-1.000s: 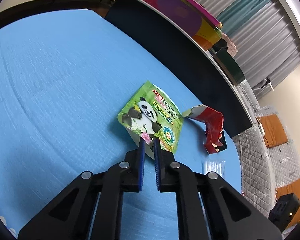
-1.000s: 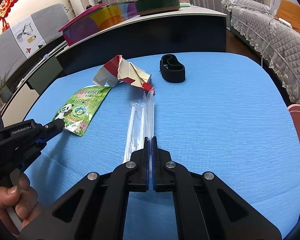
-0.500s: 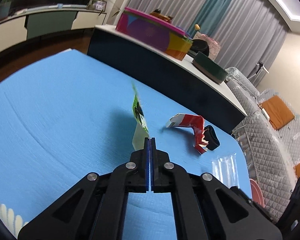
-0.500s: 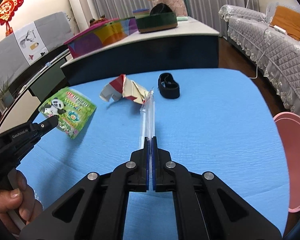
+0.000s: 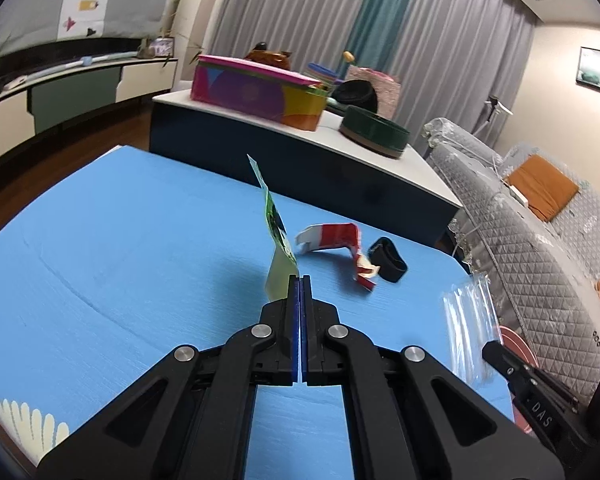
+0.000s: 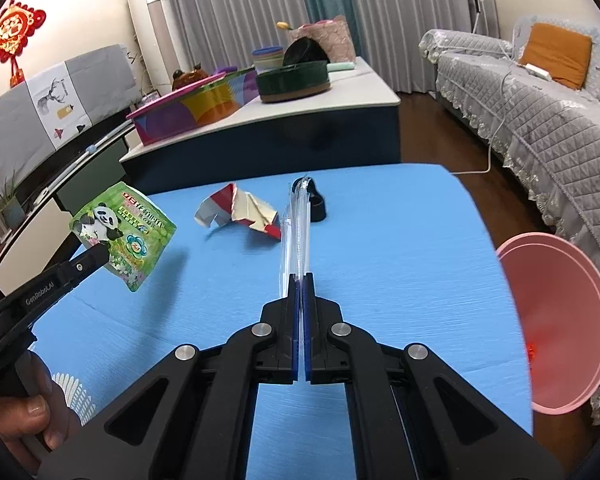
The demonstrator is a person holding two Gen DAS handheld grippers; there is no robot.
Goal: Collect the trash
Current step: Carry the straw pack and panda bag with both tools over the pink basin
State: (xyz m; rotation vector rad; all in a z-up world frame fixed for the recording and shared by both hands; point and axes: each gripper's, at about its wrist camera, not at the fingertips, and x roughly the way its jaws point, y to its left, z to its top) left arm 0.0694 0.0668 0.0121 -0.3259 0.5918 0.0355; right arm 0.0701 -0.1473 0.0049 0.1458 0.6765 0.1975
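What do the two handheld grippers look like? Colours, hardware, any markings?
Both match: the left gripper and the right gripper have matte black angular linkage arms with triangular cut-outs, round silver pivot screws and blue pads on the inner faces of the fingers. The right wrist view shows white "GenRobot.AI" lettering on the left gripper's side; the left wrist view shows lettering ending "DAS" on the right one. No cables or sleeves visible.

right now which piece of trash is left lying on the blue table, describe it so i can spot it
On the blue table, near its far edge, lies a crumpled red and white wrapper. A black band sits just beside it; the wrapper alone is creased, torn and two-coloured.
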